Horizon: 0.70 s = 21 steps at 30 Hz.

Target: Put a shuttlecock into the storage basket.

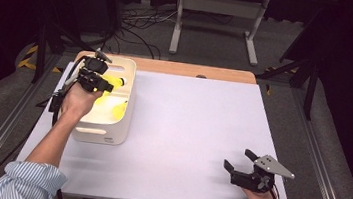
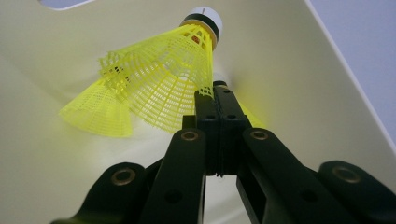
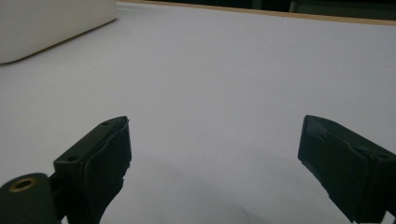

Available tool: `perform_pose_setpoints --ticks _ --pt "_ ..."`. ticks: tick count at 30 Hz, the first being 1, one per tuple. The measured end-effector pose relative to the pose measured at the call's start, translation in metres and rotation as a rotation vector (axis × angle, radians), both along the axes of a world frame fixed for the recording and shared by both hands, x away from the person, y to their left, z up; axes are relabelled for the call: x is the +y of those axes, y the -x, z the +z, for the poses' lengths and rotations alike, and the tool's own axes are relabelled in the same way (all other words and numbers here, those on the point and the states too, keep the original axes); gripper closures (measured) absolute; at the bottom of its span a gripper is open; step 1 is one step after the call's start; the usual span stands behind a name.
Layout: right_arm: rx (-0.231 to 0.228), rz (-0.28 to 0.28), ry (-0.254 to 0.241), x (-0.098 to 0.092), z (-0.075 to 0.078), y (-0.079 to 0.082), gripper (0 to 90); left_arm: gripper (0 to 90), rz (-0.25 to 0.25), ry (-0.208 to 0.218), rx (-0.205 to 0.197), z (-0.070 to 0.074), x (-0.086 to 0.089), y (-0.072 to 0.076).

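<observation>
My left gripper (image 1: 108,87): I hold it down inside the cream bin, its jaws pressed flat together with no gap between the pads (image 2: 219,123).
Grasp: the jaw tips sit against the lower edge of the nearer shuttlecock's skirt; I cannot tell whether a strip of mesh is pinched between them or the tips only touch it.
Nearer shuttlecock (image 2: 173,84): yellow plastic mesh skirt, white cork with a black band pointing up and away from my jaws, lying tilted against the bin's inner wall.
Second shuttlecock (image 2: 98,112): also yellow, partly behind the first, its skirt flaring toward the left of my left gripper view.
From above: yellow shows in the bin just beside my left gripper and again nearer the bin's right wall.
Bin (image 1: 128,105): a rounded cream plastic tub with a handle slot in its near wall, standing at the table's left edge.
My right gripper (image 1: 241,159): jaws spread wide with nothing between them, held low over the near right part of the table, well apart from the bin.
Table (image 1: 196,132): white sheet over a wooden top, whose far edge shows as a brown strip.
</observation>
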State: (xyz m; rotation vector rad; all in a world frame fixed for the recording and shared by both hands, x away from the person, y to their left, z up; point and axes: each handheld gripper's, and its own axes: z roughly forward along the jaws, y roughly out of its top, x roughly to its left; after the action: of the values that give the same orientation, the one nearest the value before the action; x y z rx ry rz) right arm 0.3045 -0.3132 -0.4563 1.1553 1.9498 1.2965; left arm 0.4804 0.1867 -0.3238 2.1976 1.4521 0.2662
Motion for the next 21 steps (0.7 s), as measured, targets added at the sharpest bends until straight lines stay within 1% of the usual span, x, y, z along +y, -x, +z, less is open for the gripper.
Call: perform_pose_setpoints --ticks 4,7,11,17,19,21 --pt "-0.002 0.002 0.001 0.000 0.000 0.000 9.9 90.0 0.005 0.000 0.007 -0.002 0.001 -0.003" --pt "-0.001 0.000 0.001 0.000 0.000 0.000 9.9 90.0 0.006 -0.002 0.016 -0.006 0.000 -0.006" --pt "-0.003 -0.002 0.000 0.000 0.000 0.000 9.9 90.0 0.019 0.007 0.028 -0.011 0.000 -0.011" --pt "-0.005 -0.002 -0.001 0.000 0.001 0.000 9.9 90.0 0.027 0.006 0.044 -0.017 0.000 -0.015" --pt "-0.007 0.000 0.001 0.000 0.001 0.000 9.9 90.0 0.035 0.016 0.053 -0.020 0.001 -0.017" --pt "-0.008 0.000 -0.002 0.000 0.001 0.001 9.9 90.0 0.040 0.016 0.058 -0.022 0.001 -0.018"
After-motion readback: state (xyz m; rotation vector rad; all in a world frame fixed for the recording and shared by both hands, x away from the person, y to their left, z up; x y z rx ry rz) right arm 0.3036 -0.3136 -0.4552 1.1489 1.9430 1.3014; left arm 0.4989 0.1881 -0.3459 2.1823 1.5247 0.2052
